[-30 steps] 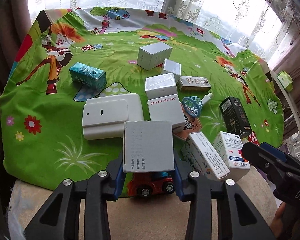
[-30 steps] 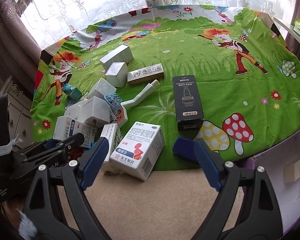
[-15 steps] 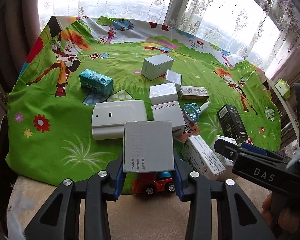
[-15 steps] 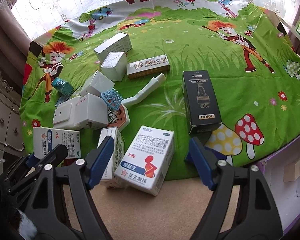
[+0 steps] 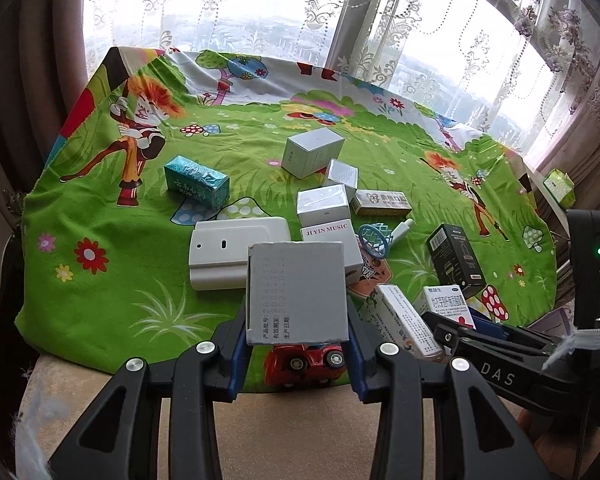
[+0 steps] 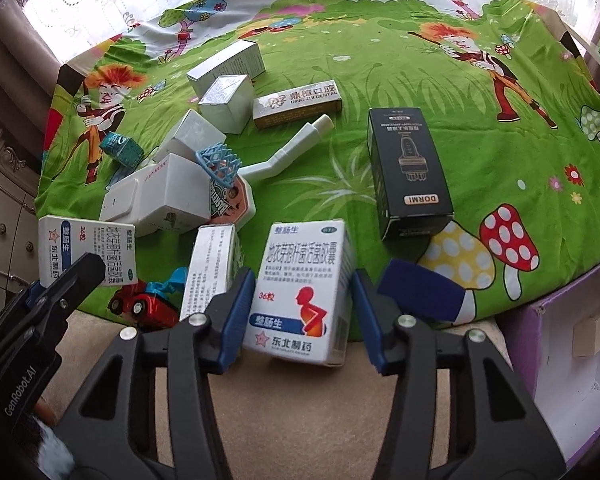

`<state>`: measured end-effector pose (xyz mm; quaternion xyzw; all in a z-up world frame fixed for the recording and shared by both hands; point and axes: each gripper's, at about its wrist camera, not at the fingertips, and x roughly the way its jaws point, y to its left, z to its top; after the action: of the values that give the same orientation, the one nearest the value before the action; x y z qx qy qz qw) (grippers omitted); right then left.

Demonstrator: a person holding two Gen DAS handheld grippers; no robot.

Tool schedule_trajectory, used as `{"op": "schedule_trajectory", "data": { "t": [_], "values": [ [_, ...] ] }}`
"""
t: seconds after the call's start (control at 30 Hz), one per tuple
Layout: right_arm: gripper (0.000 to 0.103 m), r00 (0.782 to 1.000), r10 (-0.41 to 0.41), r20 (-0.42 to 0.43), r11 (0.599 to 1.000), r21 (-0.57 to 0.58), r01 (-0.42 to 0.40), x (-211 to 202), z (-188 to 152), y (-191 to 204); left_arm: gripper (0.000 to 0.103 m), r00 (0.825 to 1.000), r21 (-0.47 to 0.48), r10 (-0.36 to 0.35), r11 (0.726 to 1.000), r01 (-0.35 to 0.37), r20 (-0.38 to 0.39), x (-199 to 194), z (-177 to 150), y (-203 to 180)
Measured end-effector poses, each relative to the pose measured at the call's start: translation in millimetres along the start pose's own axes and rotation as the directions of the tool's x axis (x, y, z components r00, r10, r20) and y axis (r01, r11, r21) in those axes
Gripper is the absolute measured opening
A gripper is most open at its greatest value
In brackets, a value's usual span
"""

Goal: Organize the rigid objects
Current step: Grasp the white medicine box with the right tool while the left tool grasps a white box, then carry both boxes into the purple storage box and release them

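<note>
Two cartons, one per gripper. The left gripper (image 5: 298, 350) has its fingers clamped on the side walls of a grey-backed carton (image 5: 298, 292) held above the red toy car (image 5: 306, 362). Just right of that car, the right gripper (image 6: 304, 316) is closing around the white medicine carton (image 6: 304, 288), at the near edge of the green cloth (image 6: 380, 60). Both are probably light, thin-walled and crushable; opposite flat faces suit a gentle grip.
</note>
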<state>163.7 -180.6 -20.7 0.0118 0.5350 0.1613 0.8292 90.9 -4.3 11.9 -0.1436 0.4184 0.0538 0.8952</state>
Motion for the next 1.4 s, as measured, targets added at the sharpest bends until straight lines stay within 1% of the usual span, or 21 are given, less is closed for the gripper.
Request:
{"op": "schedule_trajectory", "data": {
  "t": [0.1, 0.23, 0.33, 0.47, 0.6, 0.73, 0.8, 0.87, 0.9, 1.1, 1.23, 1.33, 1.37, 1.4],
  "values": [
    [0.049, 1.000, 0.021, 0.014, 1.000, 0.010, -0.021, -5, -3, -3, 0.041, 1.000, -0.006, -0.007, 1.000, 0.007, 0.029, -6, 1, 1],
    [0.048, 0.997, 0.052, 0.054, 0.998, 0.026, -0.053, -15, -7, -9, 0.041, 0.998, -0.022, -0.032, 0.999, 0.034, 0.058, -14, 2, 2],
    [0.047, 0.993, 0.068, 0.100, 0.997, 0.033, -0.072, -27, -12, -13, 0.041, 0.994, -0.025, -0.067, 0.997, 0.069, 0.081, -20, 2, 0],
    [0.047, 0.983, 0.070, 0.168, 0.997, 0.033, -0.076, -46, -18, -18, 0.041, 0.986, -0.012, -0.123, 0.992, 0.125, 0.111, -32, 3, -10],
    [0.047, 0.974, 0.073, 0.214, 0.995, 0.050, -0.086, -63, -25, -28, 0.041, 0.976, -0.002, -0.194, 0.981, 0.195, 0.100, -38, -1, -23],
    [0.047, 0.968, 0.064, 0.243, 0.993, 0.081, -0.086, -77, -33, -43, 0.041, 0.957, 0.010, -0.281, 0.960, 0.281, 0.066, -39, -6, -40],
    [0.047, 0.964, 0.051, 0.260, 0.992, 0.102, -0.080, -84, -38, -52, 0.041, 0.943, 0.007, -0.331, 0.944, 0.331, 0.042, -38, -9, -48],
    [0.047, 0.961, 0.038, 0.275, 0.990, 0.119, -0.074, -92, -43, -62, 0.041, 0.917, -0.024, -0.398, 0.917, 0.398, 0.010, -34, -12, -54],
    [0.047, 0.960, 0.032, 0.280, 0.990, 0.126, -0.069, -95, -45, -67, 0.041, 0.909, -0.034, -0.418, 0.908, 0.417, -0.003, -33, -14, -58],
    [0.047, 0.956, 0.002, 0.292, 0.978, 0.197, -0.062, -111, -61, -103, 0.041, 0.862, -0.027, -0.504, 0.864, 0.503, -0.044, -33, -19, -81],
    [0.047, 0.954, -0.042, 0.297, 0.969, 0.244, -0.033, -121, -73, -127, 0.041, 0.837, 0.002, -0.539, 0.840, 0.542, -0.095, -31, -27, -105],
    [0.047, 0.950, -0.086, 0.299, 0.960, 0.281, -0.002, -128, -82, -146, 0.041, 0.812, 0.035, -0.569, 0.816, 0.578, -0.131, -32, -33, -126],
    [0.047, 0.950, -0.098, 0.298, 0.956, 0.294, 0.007, -130, -85, -153, 0.041, 0.801, 0.044, -0.581, 0.805, 0.592, -0.144, -33, -34, -133],
    [0.047, 0.948, -0.111, 0.298, 0.951, 0.308, 0.014, -133, -89, -159, 0.041, 0.786, 0.050, -0.597, 0.790, 0.610, -0.161, -33, -37, -141]
  ]
}}
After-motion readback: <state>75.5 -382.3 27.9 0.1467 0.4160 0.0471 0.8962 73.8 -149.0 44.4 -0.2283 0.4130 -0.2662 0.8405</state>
